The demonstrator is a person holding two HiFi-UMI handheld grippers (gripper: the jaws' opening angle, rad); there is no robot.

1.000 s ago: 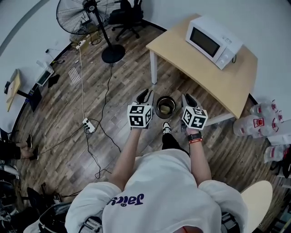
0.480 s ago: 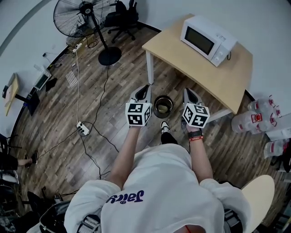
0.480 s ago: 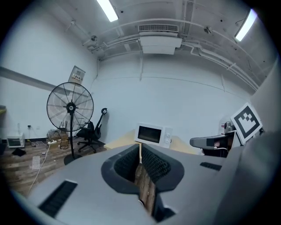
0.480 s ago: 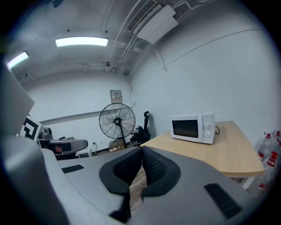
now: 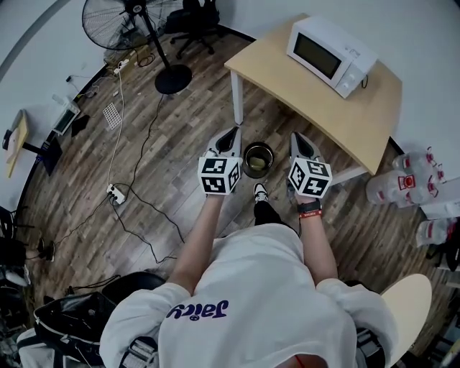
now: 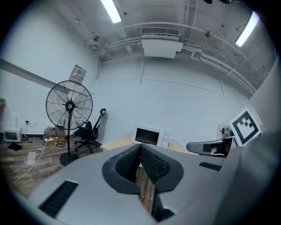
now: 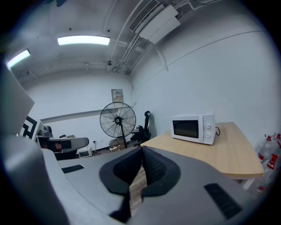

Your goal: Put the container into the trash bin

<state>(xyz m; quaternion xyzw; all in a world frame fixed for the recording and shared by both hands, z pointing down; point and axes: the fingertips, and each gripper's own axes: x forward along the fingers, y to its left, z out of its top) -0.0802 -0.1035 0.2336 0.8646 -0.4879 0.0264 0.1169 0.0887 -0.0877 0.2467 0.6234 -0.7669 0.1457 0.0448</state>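
Holds the left gripper (image 5: 231,134) out over the wooden floor (image 5: 201,108) with its fingers (image 6: 154,166) pressed flat together, pinching nothing. Shows only a strip of floorboards through the slit under the pads. Holds the right gripper (image 5: 299,138) the same way, fingers (image 7: 154,168) closed pad against pad and empty.

Between the two grippers and lower down, the round trash bin (image 5: 246,154) on the floor, with one gripper to each side of it. Touching neither the rim nor each other. Just below the bin in the head view, a black and white shoe (image 5: 260,192).

Beyond the bin, a pale wooden table (image 5: 359,122) with a white leg (image 5: 235,100) near the bin. On the tabletop, a white microwave (image 5: 332,56) with its door shut. Farther off along the wall, a standing fan (image 5: 115,18) and a black office chair (image 5: 194,21). From the fan's base, cables trailing across the boards to a white power strip (image 5: 113,192). At the right edge, a cluster of large water bottles (image 5: 406,190). At the bottom left, a black bag (image 5: 72,316).

Inside the bin, the container (image 5: 259,166), seen only as a pale yellowish shape lying at the bottom. Too small to make out further.
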